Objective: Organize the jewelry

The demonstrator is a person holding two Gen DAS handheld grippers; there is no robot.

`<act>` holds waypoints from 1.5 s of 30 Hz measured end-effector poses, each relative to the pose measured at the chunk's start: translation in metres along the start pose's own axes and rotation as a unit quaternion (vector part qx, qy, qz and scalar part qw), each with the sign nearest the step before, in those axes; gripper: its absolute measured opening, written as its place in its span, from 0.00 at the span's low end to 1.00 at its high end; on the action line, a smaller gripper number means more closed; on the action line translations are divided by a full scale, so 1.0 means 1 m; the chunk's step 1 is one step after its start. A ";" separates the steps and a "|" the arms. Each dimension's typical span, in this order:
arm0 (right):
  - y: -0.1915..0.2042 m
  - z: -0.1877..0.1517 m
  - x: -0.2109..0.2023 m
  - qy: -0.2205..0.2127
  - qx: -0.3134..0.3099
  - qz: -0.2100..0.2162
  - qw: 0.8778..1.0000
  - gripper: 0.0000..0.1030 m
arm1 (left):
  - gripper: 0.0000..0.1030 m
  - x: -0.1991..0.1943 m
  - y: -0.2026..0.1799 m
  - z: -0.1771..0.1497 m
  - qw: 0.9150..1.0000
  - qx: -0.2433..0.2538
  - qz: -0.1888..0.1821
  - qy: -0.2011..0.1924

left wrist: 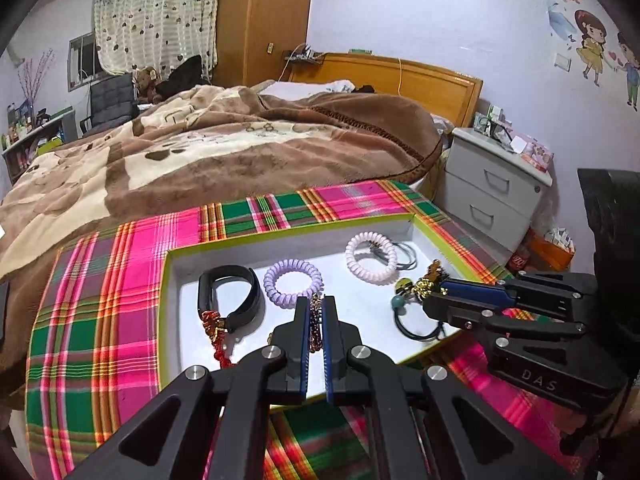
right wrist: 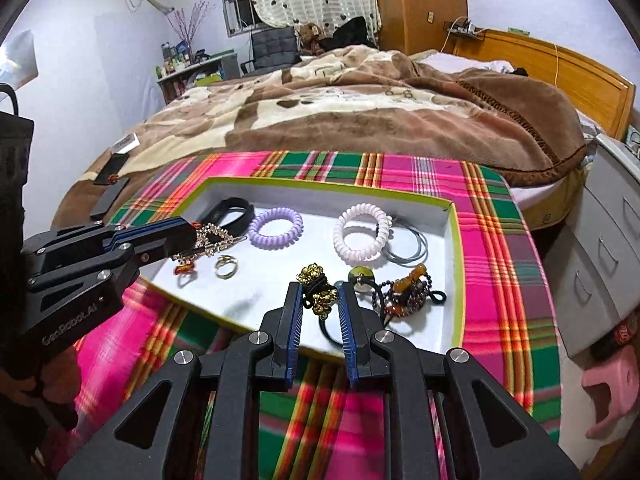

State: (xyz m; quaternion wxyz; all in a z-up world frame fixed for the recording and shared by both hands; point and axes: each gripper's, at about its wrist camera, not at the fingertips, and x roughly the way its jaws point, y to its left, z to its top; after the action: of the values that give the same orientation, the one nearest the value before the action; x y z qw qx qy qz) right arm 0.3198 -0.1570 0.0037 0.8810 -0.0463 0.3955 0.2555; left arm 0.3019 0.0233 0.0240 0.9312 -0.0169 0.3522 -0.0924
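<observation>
1. The left gripper [left wrist: 316, 320] is pressed nearly together on a thin beaded chain [left wrist: 315, 322]. Only a short stretch of the chain sits between the pads, and the rest dangles past the tips, as the right wrist view shows. A slip looks likely if the hand swings, since so thin a strand gives the pads little to bite.
2. The dangling chain hangs just above a ring [right wrist: 225, 267] and an amber piece [right wrist: 185, 270]. It could snag or drag them if it is lowered there.
3. The right gripper [right wrist: 320, 300] stands partly closed, pinching a black hair tie with gold beads [right wrist: 316, 290]. The beads are lumpy, so the grip may rest on a few high spots and the tie could twist out.
4. The tie's loop [right wrist: 334, 330] trails below the tips. Just to its right lies a tangle of a beaded cord [right wrist: 404, 292] and a round charm [right wrist: 360, 276], and I cannot tell whether the loop is caught in it. If it is, lifting would pull the whole tangle along.
5. Further ahead in the white tray [right wrist: 450, 264] lie a purple coil [right wrist: 276, 228], a pink coil [right wrist: 362, 238], thin grey ties [right wrist: 408, 250] and a black band [right wrist: 234, 210].
6. The tray rests on a plaid cloth [right wrist: 500, 240], with the bed [right wrist: 360, 112] beyond it.
7. The two grippers work close together over the tray and could knock into each other.
</observation>
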 end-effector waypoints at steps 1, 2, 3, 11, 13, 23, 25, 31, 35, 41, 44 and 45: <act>-0.001 0.000 0.003 0.002 0.000 0.000 1.000 0.18 | 0.05 0.004 0.001 0.000 1.000 0.001 0.000 0.003; -0.002 0.001 0.009 0.007 0.001 -0.001 1.000 0.18 | 0.05 0.008 0.002 -0.001 1.000 0.000 0.001 0.006; -0.003 0.001 0.013 0.010 0.001 -0.001 1.000 0.18 | 0.05 0.014 0.004 -0.001 1.000 0.000 0.001 0.011; -0.005 -0.001 0.035 0.030 0.002 0.002 1.000 0.18 | 0.05 0.035 0.009 -0.005 1.000 -0.003 -0.003 0.028; -0.005 -0.001 0.037 0.033 0.004 0.002 0.999 0.18 | 0.05 0.038 0.009 -0.005 1.000 -0.002 -0.004 0.030; -0.005 0.000 0.042 0.036 0.003 -0.001 0.999 0.19 | 0.05 0.041 0.008 -0.004 0.999 0.001 -0.006 0.033; -0.005 0.000 0.041 0.034 0.002 -0.002 0.999 0.19 | 0.05 0.041 0.007 -0.004 0.999 0.002 -0.005 0.034; -0.006 0.000 0.035 0.026 0.005 -0.003 1.000 0.33 | 0.05 0.039 0.008 -0.006 0.999 -0.002 -0.004 0.037; -0.005 -0.001 0.030 0.022 0.005 -0.002 1.000 0.33 | 0.05 0.036 0.010 -0.007 0.999 -0.005 -0.001 0.037; -0.002 -0.004 0.017 0.015 0.004 0.000 1.000 0.33 | 0.06 0.026 0.011 -0.011 0.999 -0.009 0.003 0.034; -0.001 -0.005 0.008 0.008 0.007 0.000 1.000 0.33 | 0.06 0.017 0.013 -0.014 0.999 -0.012 0.006 0.030; 0.000 -0.006 0.003 0.005 0.008 -0.001 1.000 0.33 | 0.06 0.012 0.013 -0.015 1.000 -0.012 0.007 0.026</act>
State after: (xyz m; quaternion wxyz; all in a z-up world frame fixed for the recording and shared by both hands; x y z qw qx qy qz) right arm 0.3172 -0.1577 -0.0030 0.8795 -0.0409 0.4019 0.2516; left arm 0.3033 0.0340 0.0039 0.9221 -0.0234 0.3777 -0.0815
